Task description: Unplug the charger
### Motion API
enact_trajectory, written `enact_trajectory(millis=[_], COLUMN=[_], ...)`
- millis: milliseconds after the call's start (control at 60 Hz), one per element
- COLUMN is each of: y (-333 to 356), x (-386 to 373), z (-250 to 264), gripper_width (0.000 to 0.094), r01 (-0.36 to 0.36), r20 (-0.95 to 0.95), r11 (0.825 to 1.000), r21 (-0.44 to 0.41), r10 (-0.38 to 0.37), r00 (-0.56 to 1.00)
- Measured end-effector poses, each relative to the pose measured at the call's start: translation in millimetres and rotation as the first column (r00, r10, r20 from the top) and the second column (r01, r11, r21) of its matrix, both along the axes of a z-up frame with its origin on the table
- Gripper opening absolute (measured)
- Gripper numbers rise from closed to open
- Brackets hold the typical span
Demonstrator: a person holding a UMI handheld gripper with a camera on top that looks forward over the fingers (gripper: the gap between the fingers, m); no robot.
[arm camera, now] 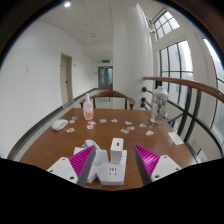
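The gripper [110,163] stands wide open over the near edge of a round brown wooden tabletop [60,145], and it holds nothing. Its two magenta pads [82,160] face each other with a broad gap between them. In this gap lies a white power strip [108,172], and a white charger [117,152] stands upright on it, plugged into its top. The charger has free space on both sides, so neither finger touches it. I cannot read any writing on the strip or on the charger.

Beyond the fingers, in the middle of the tabletop, many small objects [127,125] lie scattered, some pink and some white; they are too small to name. A pink bottle [88,109] with a pale cap stands at the far side, left of the middle, and what is in it cannot be seen. A whitish bowl-like thing [60,124] lies near the left rim, and its inside is not visible. At the far right a tall light-coloured object [157,102] stands upright, and a white box-like thing [176,137] lies near the right rim.

The space between the strip and the scattered objects is bare wood. Behind the tabletop a wooden chair [108,97] shows its back, and a curved wooden railing [185,88] runs along the right side before tall windows [178,60]. A long white corridor leads to a door [104,76] far behind
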State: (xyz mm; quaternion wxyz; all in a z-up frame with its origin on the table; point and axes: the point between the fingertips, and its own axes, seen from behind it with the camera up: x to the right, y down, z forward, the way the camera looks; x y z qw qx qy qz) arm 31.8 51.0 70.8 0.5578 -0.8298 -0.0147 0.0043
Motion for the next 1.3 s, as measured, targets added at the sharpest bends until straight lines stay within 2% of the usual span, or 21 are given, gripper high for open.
enact_trajectory(millis=[100,117,133,167,200,217,267,350,633,683,733,817,900,983,1033,1100,1150,1300], y=[32.7,35.5,38.5,42.5,46.1,48.3,48.9,49.4,48.5,48.9,42.0,31.7,22.4,11.1,6.8,-3.4,-7.2,-7.6], x=[6.3,7.8,8.5,6.3,3.4,10.3,7.6,8.0,8.0,10.2,15.9,8.5,28.5,47.3,48.9,59.4,65.0,75.2], z=[-19.4,-24.4,-29.1,-38.8,-44.4,-43.5,-40.8,-38.8,-26.9,10.9,63.6,111.4,133.6,110.1,84.4,35.2,2.6,-50.3], gripper_width=[0.0631,0.0647,0.061,0.0512,0.0324,0.0194,0.0178,0.01,0.0073,0.0072,0.007,0.007,0.0069,0.007,0.0071,0.0074,0.0078,0.0098], r01=[0.014,0.017,0.019,0.009,-0.005,0.015,0.013,0.005,0.013,0.013,0.02,-0.009,0.011,0.017,0.013,0.016,0.016,0.021], r20=[0.031,0.038,0.041,0.04,0.032,0.052,0.019,0.032,0.005,0.034,0.093,0.033,0.051,0.083,0.069,0.074,0.09,0.073], r11=[0.999,0.999,0.998,0.997,0.996,0.997,0.999,1.0,1.0,0.988,0.959,0.955,0.955,0.972,0.988,0.998,1.0,0.995], r21=[-0.034,-0.043,-0.056,-0.082,-0.086,-0.073,-0.047,-0.025,0.023,0.152,0.281,0.298,0.296,0.233,0.157,0.059,-0.005,-0.094], r10=[-0.013,-0.016,-0.017,-0.005,0.008,-0.011,-0.012,-0.004,-0.013,-0.019,-0.048,-0.001,-0.027,-0.037,-0.025,-0.02,-0.016,-0.014], r00=[0.999,0.999,0.999,0.999,0.999,0.999,1.0,0.999,1.0,0.999,0.994,0.999,0.998,0.996,0.997,0.997,0.996,0.997])
